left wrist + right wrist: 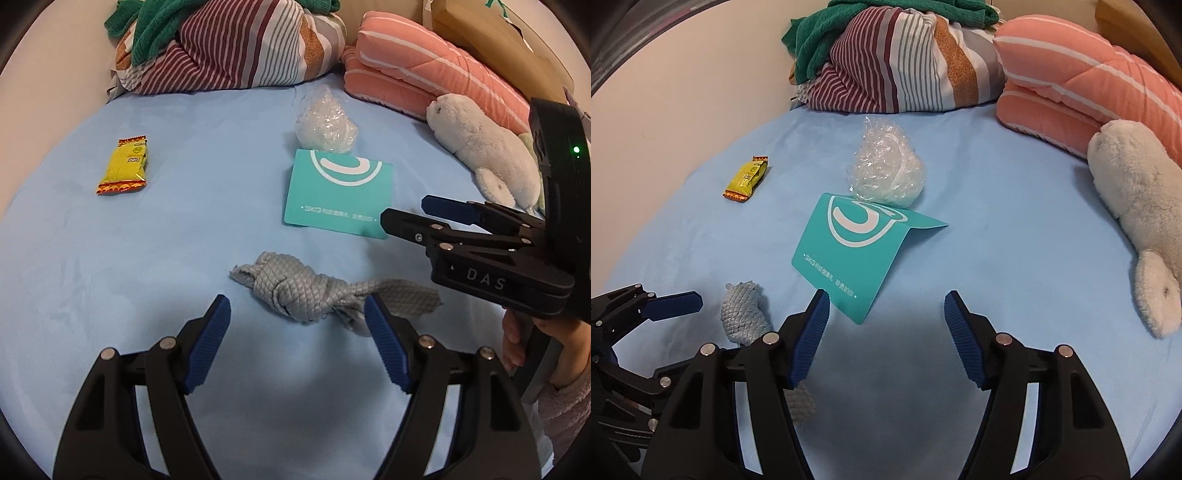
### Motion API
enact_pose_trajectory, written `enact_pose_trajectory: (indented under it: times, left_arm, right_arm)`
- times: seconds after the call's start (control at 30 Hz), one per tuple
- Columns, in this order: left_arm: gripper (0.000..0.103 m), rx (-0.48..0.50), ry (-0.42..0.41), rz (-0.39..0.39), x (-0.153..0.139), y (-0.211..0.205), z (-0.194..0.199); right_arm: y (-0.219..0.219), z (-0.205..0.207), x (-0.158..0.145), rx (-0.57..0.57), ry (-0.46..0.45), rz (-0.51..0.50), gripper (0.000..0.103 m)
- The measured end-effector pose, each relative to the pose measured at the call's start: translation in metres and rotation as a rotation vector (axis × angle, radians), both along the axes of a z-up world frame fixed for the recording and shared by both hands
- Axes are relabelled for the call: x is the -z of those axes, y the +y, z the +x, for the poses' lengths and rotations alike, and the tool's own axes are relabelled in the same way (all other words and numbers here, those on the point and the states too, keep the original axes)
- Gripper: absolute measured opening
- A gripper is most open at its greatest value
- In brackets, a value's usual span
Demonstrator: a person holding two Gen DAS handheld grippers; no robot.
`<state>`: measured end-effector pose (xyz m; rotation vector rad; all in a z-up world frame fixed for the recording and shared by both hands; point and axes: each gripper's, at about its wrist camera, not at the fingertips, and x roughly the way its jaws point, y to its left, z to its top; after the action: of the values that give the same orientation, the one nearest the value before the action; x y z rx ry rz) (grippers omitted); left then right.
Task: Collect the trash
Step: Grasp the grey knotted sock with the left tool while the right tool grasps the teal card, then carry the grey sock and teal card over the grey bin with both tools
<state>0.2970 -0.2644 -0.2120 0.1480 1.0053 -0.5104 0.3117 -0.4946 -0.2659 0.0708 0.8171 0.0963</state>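
Trash on blue bed [110, 258]: one yellow wrapper [123, 165] at 10 o'clock, one plastic wad [325, 125], one teal card [340, 194], one knotted grey cloth [295, 291] centre. Bedding crowds 12–2 o'clock edge; open sheet elsewhere. Left hand-held gripper [297, 341] and right hand-held gripper [884, 334] spread, empty.

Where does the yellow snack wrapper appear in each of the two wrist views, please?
Left wrist view: the yellow snack wrapper lies on the blue sheet, left of centre.
Right wrist view: it lies upper left, nearer the wall.
Shared landmark: the teal card, to the wrapper's right in both.
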Motion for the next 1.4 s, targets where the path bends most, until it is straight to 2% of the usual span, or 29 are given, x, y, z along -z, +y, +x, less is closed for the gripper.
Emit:
enact_pose_trajectory:
  times: [0.2, 0.27, 0.33, 0.4, 0.43, 0.53, 0.77, 1.1, 1.4]
  left_arm:
    - [0.075, 0.034, 0.014, -0.007, 0.022, -0.007, 0.015]
    - [0.075, 0.050, -0.008, -0.005, 0.024, -0.010, 0.016]
    - [0.073, 0.061, -0.017, -0.003, 0.025, -0.013, 0.019]
    - [0.068, 0.066, -0.022, -0.007, 0.025, -0.014, 0.020]
    - [0.062, 0.072, -0.025, -0.009, 0.025, -0.015, 0.019]
    - [0.041, 0.103, -0.021, -0.022, 0.023, -0.019, 0.017]
    - [0.034, 0.126, -0.043, -0.008, 0.020, -0.023, 0.014]
    - [0.032, 0.125, -0.087, -0.018, -0.006, -0.013, -0.003]
    - [0.032, 0.080, -0.114, -0.044, -0.044, 0.018, -0.029]
  right_arm:
    - [-0.004, 0.016, 0.011, -0.041, 0.026, 0.045, 0.049]
    - [-0.004, 0.019, 0.012, -0.062, 0.029, 0.061, 0.041]
    - [-0.004, 0.022, 0.013, -0.089, 0.040, 0.093, 0.025]
    - [-0.004, 0.025, 0.012, -0.121, 0.051, 0.130, 0.015]
    - [-0.002, 0.025, 0.012, -0.129, 0.052, 0.133, 0.013]
    - [0.001, 0.020, 0.007, -0.156, 0.041, 0.127, 0.009]
    - [0.008, -0.002, -0.005, -0.166, 0.018, 0.099, 0.003]
    - [0.014, -0.034, -0.031, -0.143, -0.010, 0.072, 0.000]
    - [0.039, -0.068, -0.066, -0.152, -0.044, 0.052, 0.000]
